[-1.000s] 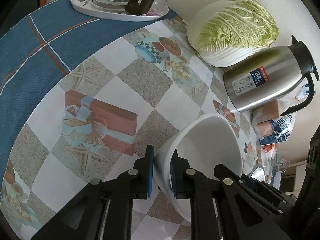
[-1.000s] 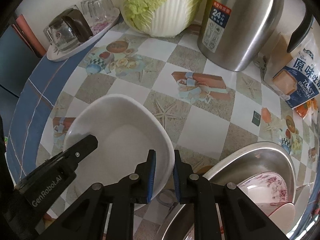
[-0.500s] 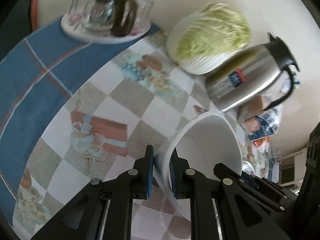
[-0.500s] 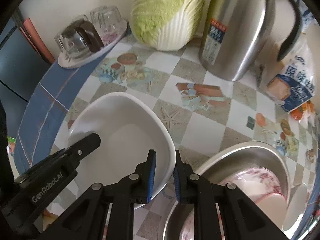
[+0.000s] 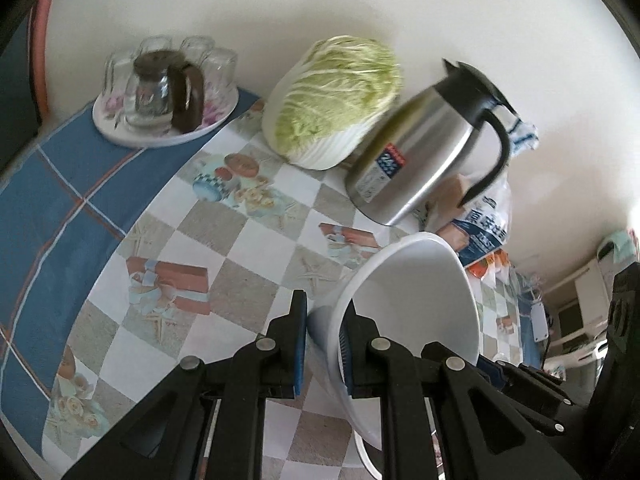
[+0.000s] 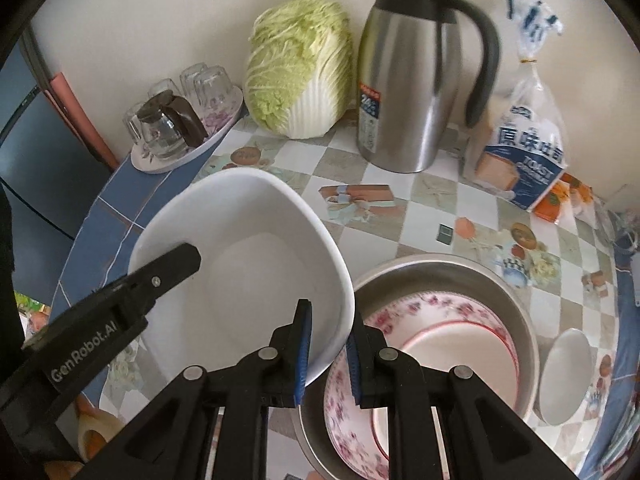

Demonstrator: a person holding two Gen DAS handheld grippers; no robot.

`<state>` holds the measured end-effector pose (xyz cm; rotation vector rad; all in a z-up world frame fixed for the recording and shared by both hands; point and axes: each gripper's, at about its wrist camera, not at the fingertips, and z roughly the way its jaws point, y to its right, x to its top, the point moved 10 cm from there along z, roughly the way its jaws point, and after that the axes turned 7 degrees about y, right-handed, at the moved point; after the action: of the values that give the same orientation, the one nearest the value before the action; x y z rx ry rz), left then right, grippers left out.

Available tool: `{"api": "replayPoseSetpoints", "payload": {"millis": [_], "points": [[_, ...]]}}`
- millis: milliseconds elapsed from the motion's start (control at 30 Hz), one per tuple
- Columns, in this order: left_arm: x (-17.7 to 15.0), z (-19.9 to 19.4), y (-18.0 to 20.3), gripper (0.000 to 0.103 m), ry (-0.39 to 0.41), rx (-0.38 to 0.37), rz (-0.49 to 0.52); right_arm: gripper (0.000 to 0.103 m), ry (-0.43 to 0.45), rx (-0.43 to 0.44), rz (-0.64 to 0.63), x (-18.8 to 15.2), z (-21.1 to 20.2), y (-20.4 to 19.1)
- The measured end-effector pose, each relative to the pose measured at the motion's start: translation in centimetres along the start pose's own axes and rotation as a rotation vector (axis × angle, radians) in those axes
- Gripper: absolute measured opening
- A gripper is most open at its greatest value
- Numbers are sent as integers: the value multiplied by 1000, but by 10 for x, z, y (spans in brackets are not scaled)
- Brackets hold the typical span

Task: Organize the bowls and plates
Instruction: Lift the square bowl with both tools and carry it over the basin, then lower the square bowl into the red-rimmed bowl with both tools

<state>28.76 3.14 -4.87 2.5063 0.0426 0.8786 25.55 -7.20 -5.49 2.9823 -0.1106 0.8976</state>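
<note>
Both grippers hold one large white bowl (image 6: 244, 256) in the air above the table. My left gripper (image 5: 323, 344) is shut on its near left rim; the bowl (image 5: 416, 296) tilts away to the right in that view. On the opposite rim my right gripper (image 6: 328, 350) is shut as well. The left gripper's arm (image 6: 132, 292) shows across the bowl in the right wrist view. Below right stands a steel basin (image 6: 440, 272) holding a pink-flowered plate (image 6: 432, 312) and a red-rimmed plate (image 6: 452, 348). A small white dish (image 6: 566, 376) lies beside the basin.
Along the wall stand a Chinese cabbage (image 6: 296, 68), a steel thermos jug (image 6: 404, 92), a bag of toast bread (image 6: 524, 152) and a tray of upturned glasses (image 6: 180, 128). The table wears a checked patterned cloth (image 5: 224, 240) with a blue border (image 5: 60, 200).
Both grippers have risen with the white bowl, which now hangs higher above the table. More of the wall and the basin's plates has come into view.
</note>
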Motion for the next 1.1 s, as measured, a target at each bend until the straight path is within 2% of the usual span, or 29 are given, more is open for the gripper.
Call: {"api": "replayPoseSetpoints", "payload": {"millis": [300, 500, 1100], "points": [[-13, -19, 31, 15, 27, 2, 87, 18, 40, 6, 62, -10, -30, 25], [-30, -20, 44, 15, 6, -4, 122, 18, 67, 11, 104, -22, -46, 38], [-47, -24, 98, 15, 18, 14, 292, 18, 165, 16, 217, -35, -75, 79]]}}
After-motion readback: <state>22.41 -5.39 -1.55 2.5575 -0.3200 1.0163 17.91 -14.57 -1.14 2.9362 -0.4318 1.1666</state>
